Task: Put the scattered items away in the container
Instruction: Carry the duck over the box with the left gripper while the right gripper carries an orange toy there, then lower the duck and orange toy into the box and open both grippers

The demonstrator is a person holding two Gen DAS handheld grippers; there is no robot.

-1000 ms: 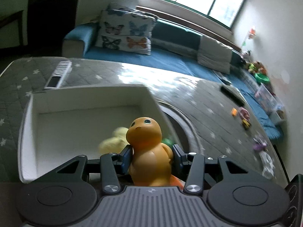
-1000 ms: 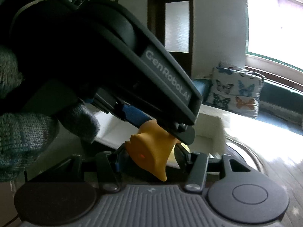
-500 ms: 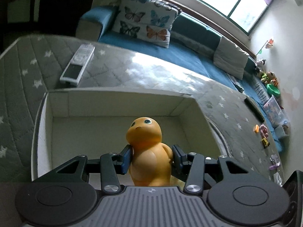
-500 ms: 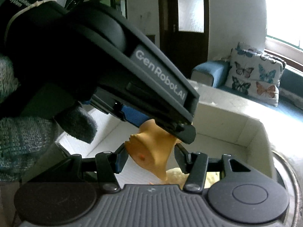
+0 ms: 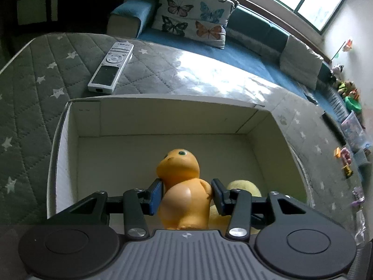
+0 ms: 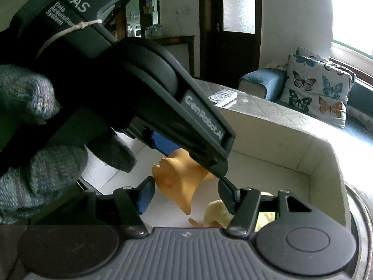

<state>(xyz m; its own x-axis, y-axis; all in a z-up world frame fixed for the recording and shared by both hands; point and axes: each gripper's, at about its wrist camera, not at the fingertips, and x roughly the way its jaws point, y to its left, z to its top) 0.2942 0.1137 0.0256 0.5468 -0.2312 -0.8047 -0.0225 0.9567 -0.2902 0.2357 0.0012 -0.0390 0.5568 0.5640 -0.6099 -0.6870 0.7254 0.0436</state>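
An orange duck toy (image 5: 184, 186) sits between the fingers of my left gripper (image 5: 186, 191), which is shut on its body. It hangs low inside the white box (image 5: 163, 102), head turned to the left. From the right wrist view the same toy (image 6: 179, 177) dangles tilted above the box floor. My right gripper (image 6: 186, 196) is open just in front of it, fingers wide and touching nothing. A yellow plush toy (image 5: 242, 186) lies on the box floor at the right.
A white remote (image 5: 112, 67) lies on the grey star-quilted table (image 5: 35, 93) beyond the box. Small toys (image 5: 345, 158) are scattered at the table's right edge. A gloved hand (image 6: 35, 175) holds the left gripper. A blue sofa with a butterfly cushion (image 5: 193, 18) stands behind.
The left gripper has come lower into the box with the orange toy, and the toy has twisted so its head faces left. The right gripper stays open close by.
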